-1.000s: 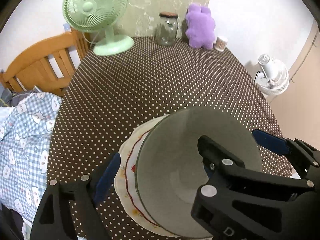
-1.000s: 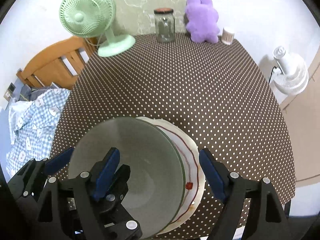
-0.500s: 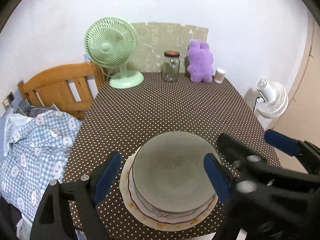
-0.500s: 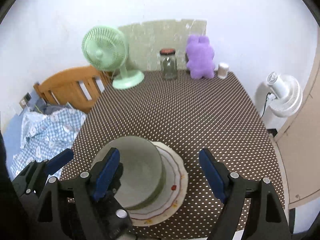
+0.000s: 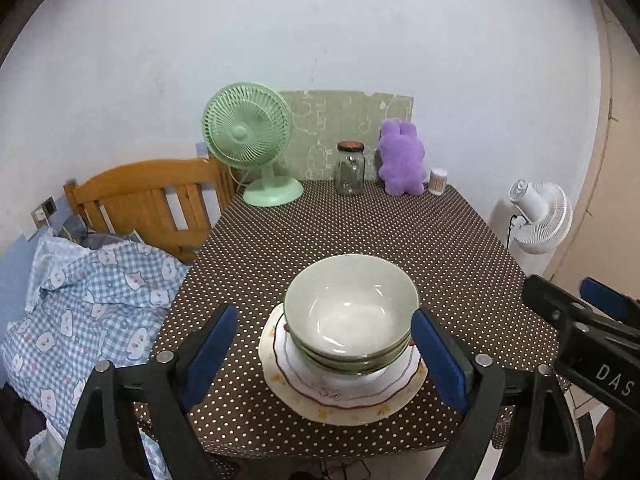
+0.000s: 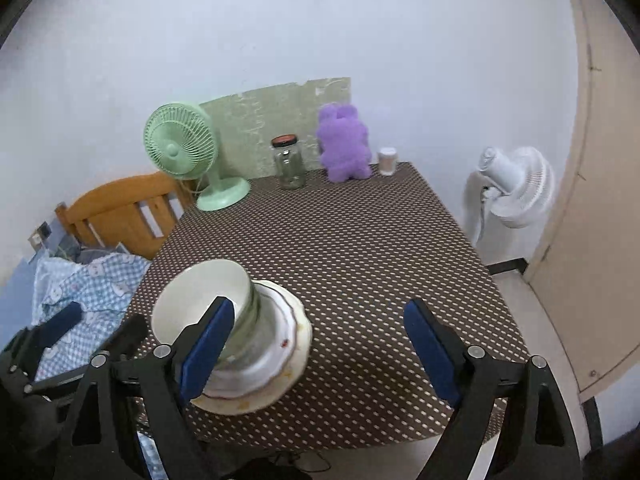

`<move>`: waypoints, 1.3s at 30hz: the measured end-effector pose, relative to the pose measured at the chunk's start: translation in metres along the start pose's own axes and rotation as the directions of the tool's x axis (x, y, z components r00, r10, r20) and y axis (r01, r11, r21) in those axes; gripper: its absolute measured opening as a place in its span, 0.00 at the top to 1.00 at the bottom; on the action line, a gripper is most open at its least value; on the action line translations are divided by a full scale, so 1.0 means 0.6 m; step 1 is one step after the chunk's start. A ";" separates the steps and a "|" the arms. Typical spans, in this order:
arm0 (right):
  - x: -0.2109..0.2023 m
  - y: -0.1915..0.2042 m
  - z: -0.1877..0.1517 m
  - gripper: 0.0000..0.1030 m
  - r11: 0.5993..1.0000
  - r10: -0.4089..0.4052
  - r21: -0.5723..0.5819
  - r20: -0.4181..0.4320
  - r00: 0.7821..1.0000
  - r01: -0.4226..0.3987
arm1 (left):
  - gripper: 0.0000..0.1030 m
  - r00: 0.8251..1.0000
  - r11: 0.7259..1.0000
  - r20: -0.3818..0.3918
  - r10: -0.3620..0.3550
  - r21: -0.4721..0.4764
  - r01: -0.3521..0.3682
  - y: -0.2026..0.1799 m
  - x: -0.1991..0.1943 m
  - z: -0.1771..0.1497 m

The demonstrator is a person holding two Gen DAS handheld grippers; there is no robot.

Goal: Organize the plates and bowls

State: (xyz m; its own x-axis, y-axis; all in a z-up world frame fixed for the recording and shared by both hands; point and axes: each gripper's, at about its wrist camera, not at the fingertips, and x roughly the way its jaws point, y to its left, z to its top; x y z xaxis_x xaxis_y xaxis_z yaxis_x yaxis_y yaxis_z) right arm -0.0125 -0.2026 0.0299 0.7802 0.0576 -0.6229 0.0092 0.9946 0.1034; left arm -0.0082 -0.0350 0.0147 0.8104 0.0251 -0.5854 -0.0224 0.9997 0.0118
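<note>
At the near edge of the dotted table [image 5: 360, 224] sits the whole job in one pile: pale green bowls [image 5: 351, 312] nested one inside another, standing on a white plate [image 5: 340, 394] with a red line and a scalloped rim. The left gripper [image 5: 324, 354] hangs in front of the stack, its blue pads spread wider than the bowls, nothing between them pressing; the jaws have just been opening, and they're empty. The right gripper [image 6: 316, 354] is off to the right of the stack, jaws likewise just widened and holding nothing, only bare tablecloth between the pads. From the right wrist view the bowls [image 6: 208, 304] and plate [image 6: 280, 360] show to the left, partly behind its left finger.

Now, the handling. This looks like glazed ceramic: stiff, smooth, probably slippery on those pads, and it would likely chip or break if knocked. Stacked, it should be fairly heavy. I'd judge the safest hold is across a bowl's rim, one pad inside and one outside, or under the plate's lip with both grippers if the pile moves as one. Far off by the wall, the green fan [image 5: 250, 136], glass jar [image 5: 350, 168] and purple plush toy [image 5: 401, 158] stand well clear
</note>
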 end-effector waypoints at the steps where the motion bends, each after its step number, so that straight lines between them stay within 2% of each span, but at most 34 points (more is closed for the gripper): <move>1: -0.005 -0.003 -0.004 0.13 1.000 -0.006 -0.003 0.006 1.000 0.006 | 0.12 1.000 1.000 0.006 -0.005 -0.008 0.005 0.002 -0.005 -0.004; 9: -0.041 -0.005 -0.044 0.13 0.999 -0.034 -0.035 0.055 0.998 0.036 | 0.06 0.997 0.999 0.071 -0.006 -0.032 0.009 0.017 -0.038 -0.033; 17: -0.060 0.001 -0.066 0.13 0.998 -0.023 -0.056 0.088 0.996 0.028 | 0.05 0.994 0.999 0.108 -0.019 -0.042 0.024 0.014 -0.059 -0.055; 39: -0.056 -0.008 -0.070 0.09 0.998 -0.016 -0.067 0.068 0.998 0.020 | 0.03 0.996 0.997 0.094 -0.007 -0.074 0.014 0.001 -0.063 -0.054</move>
State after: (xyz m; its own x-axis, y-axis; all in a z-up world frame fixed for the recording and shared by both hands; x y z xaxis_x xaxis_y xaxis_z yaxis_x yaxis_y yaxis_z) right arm -0.0647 -0.2054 0.0178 0.8205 0.0359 -0.5705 -0.0168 0.9991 0.0388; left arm -0.0578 -0.0354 0.0106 0.8620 0.0185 -0.5065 -0.0544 0.9969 -0.0561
